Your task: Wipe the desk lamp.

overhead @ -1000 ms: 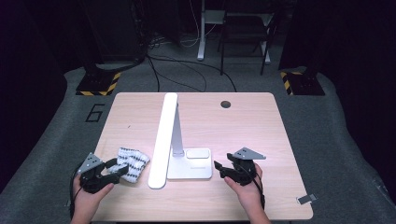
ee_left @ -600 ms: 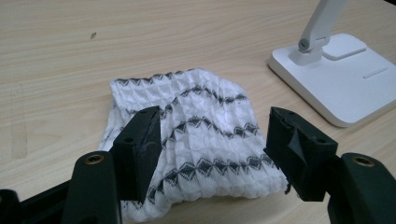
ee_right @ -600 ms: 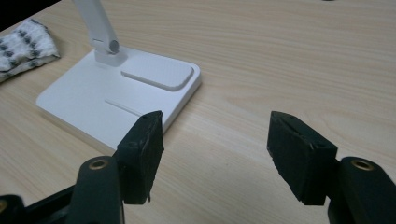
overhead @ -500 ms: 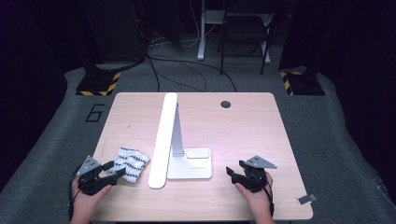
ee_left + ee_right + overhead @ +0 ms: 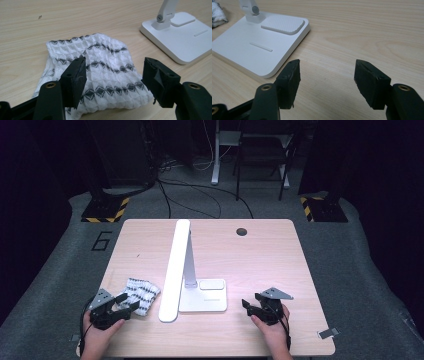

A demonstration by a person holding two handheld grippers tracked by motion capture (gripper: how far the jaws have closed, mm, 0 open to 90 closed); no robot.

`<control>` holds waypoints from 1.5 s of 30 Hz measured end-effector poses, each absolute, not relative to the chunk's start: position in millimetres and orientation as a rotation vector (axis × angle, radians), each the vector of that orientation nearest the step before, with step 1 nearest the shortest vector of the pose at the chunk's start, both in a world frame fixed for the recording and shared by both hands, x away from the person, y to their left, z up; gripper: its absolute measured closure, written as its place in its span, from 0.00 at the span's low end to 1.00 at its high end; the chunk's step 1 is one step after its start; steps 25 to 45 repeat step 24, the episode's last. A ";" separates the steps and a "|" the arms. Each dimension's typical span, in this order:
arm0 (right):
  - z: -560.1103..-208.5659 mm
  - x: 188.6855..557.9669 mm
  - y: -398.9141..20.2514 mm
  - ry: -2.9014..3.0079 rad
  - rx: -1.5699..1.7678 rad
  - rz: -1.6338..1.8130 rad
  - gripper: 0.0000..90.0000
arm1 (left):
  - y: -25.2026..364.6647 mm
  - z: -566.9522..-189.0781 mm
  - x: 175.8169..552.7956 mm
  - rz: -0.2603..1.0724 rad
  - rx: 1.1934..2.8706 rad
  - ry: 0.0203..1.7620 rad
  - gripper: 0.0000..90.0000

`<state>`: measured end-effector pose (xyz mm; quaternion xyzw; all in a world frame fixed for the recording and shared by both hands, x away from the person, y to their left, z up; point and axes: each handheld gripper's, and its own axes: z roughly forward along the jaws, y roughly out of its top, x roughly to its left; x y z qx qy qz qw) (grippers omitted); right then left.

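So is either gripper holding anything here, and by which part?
Nothing is held. The left gripper is open just short of the patterned cloth, and the right gripper is open over bare table beside the lamp base.

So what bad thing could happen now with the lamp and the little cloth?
The left hand-held gripper is open right over the cloth, which lies crumpled, so it might pinch just one fold and drag it. The white lamp lies folded low beside the cloth, so a sideways swing could bump it. The right hand-held gripper, open near the lamp's base, might nudge that too.
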<state>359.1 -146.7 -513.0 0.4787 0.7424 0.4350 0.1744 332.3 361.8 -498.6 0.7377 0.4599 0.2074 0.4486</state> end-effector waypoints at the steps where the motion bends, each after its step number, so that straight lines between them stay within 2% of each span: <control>1: -513.7 359.6 -144.6 2.110 1.348 1.229 0.41 | 361.0 -499.3 332.8 0.520 1.830 1.133 0.40; 45: -520.6 362.1 -145.2 2.105 1.387 1.210 0.40 | 353.2 -501.1 333.1 0.558 1.883 1.102 0.38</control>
